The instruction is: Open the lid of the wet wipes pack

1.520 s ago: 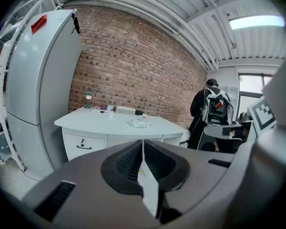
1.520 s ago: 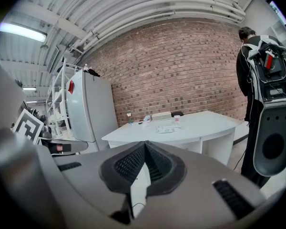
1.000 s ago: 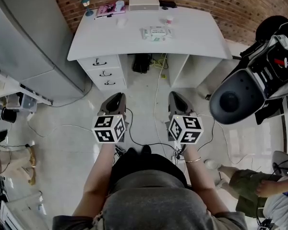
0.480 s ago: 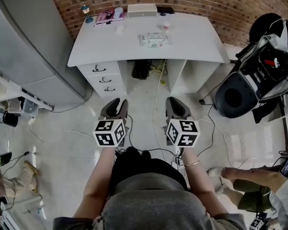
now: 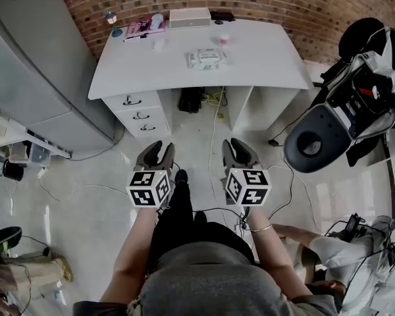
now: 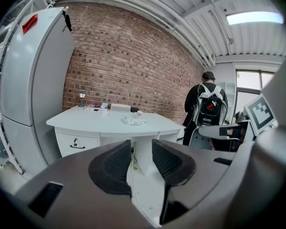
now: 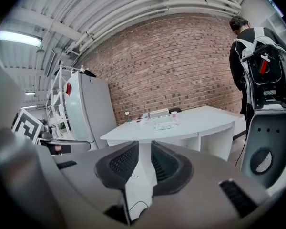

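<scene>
Brick wall (image 5: 283,2) is running across the top of the head view. Pale floor (image 5: 85,203) is filling the middle.

Grey fridge (image 5: 33,64) is standing at upper left, just beside the desk's left end.

White desk (image 5: 263,61) is sitting against the wall at top centre. Its drawers (image 5: 139,110) are facing down-frame on the left side.

Black and white chair (image 5: 313,140) is standing at the right edge, near the desk's right end.

Person (image 5: 210,285) is standing at bottom centre, both forearms reaching up-frame, well apart from the desk.

Left gripper (image 5: 161,148) is sitting left of centre, its marker cube below it. Its jaws have just been opening and are standing apart. Its own view is showing only floor and the desk leg in the gap, so it is released and empty.

Right gripper (image 5: 238,147) is sitting right of centre, level with the left one. Its jaws have also just been opening and are standing apart with nothing between them, so it is likewise empty.

White box (image 5: 189,18) is lying at the desk's back edge, by the wall.

Wet wipes pack (image 5: 205,58) is lying flat near the middle of the desk top, below the white box in frame, well apart from both grippers. Lid state is too small to tell.

Book (image 5: 139,28) is lying at the desk's back left.

Small lamp (image 5: 111,22) is standing at the far left corner.

Cup (image 5: 222,39) is standing just up-frame and right of the pack.
</scene>
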